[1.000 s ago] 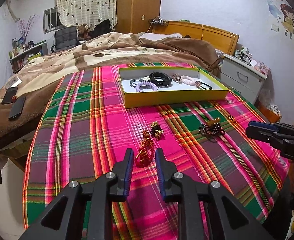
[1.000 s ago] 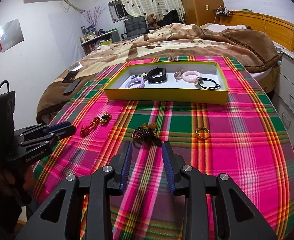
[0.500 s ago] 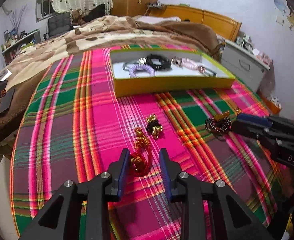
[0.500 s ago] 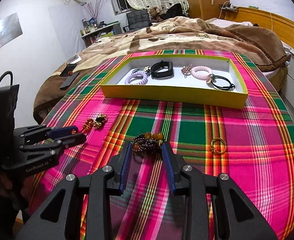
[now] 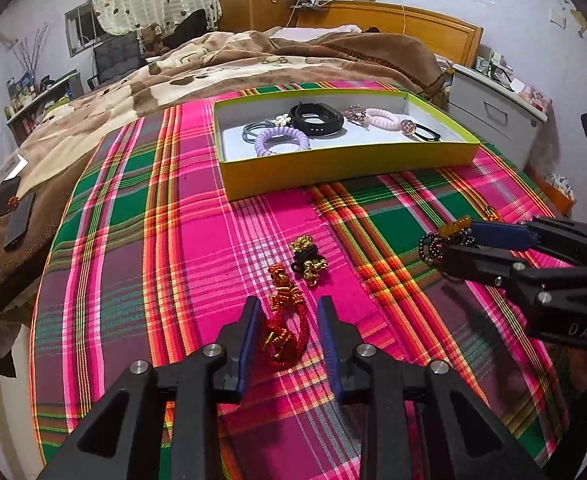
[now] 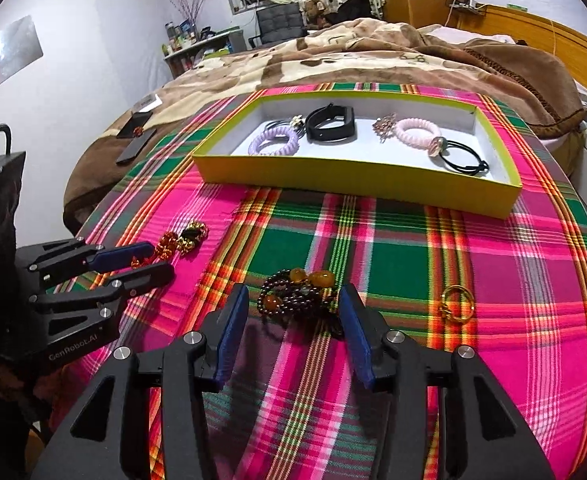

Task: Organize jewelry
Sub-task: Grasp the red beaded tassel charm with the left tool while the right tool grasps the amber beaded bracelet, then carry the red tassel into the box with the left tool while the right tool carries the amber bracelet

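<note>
On the plaid tablecloth a red-and-gold braided bracelet (image 5: 283, 328) lies between the fingers of my left gripper (image 5: 289, 308). Its jaws are closing, and the pads stand clear of the braid on both sides. A dark bead bracelet (image 6: 297, 292) with amber beads sits between the fingers of my right gripper (image 6: 293, 300), whose jaws are opening wide around it without touching. A black-and-gold piece (image 5: 307, 258) lies just beyond the red bracelet. To the right of the beads lies a gold ring (image 6: 456, 306). The yellow box (image 6: 353, 184) farther back holds several hair ties and a black band.
The round table's edge (image 5: 41, 320) curves close on the left. Behind it is a bed with a brown blanket (image 5: 253, 60), two dark phones (image 5: 13, 212) on its corner. A white nightstand (image 5: 493, 116) stands at the right.
Both grippers moved forward and down until each bracelet lies between its fingers. The right jaws have spread much wider. The left jaws widened a little.
</note>
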The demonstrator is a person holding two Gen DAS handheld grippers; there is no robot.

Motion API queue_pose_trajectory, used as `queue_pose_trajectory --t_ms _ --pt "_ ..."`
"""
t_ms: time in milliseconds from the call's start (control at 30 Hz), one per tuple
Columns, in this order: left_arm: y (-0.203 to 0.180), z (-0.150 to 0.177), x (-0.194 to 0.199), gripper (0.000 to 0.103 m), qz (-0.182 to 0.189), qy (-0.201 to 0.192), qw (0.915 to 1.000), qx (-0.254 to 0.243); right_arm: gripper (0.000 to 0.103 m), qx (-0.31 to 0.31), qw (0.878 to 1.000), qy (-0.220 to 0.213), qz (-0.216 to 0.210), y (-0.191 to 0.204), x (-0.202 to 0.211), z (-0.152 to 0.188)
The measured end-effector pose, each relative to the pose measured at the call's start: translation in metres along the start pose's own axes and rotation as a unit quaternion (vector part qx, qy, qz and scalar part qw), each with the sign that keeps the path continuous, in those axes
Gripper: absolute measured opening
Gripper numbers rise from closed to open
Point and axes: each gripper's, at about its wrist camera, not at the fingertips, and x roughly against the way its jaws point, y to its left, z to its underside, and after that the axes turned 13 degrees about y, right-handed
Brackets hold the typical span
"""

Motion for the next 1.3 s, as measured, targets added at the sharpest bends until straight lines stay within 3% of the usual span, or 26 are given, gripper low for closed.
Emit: queue_pose_trajectory --t_ms 33,167,300,700,1300 --pt "0.001 0.0 0.0 0.018 -0.002 0.0 1.0 0.004 0.047 0.0 1.0 0.002 0.005 0.001 -0.001 -0.001" --pt "0.004 0.0 0.0 0.015 0.001 -0.001 0.9999 0.011 0.047 0.0 1.0 0.007 0.011 0.002 -0.004 -0.002" --pt "0.003 0.002 0.002 0.013 0.001 -0.002 1.0 0.008 0.033 0.001 1.0 0.007 0.022 0.004 -0.004 -0.002" --pt "0.003 0.016 0.017 0.012 0.046 -0.026 0.9985 0.017 0.018 0.002 1.0 -0.011 0.029 0.006 0.01 0.007" --pt "-0.013 0.032 0.049 0.012 0.075 -0.068 0.9946 0.025 0.018 -0.014 0.999 -0.046 0.025 0.002 0.046 0.027"
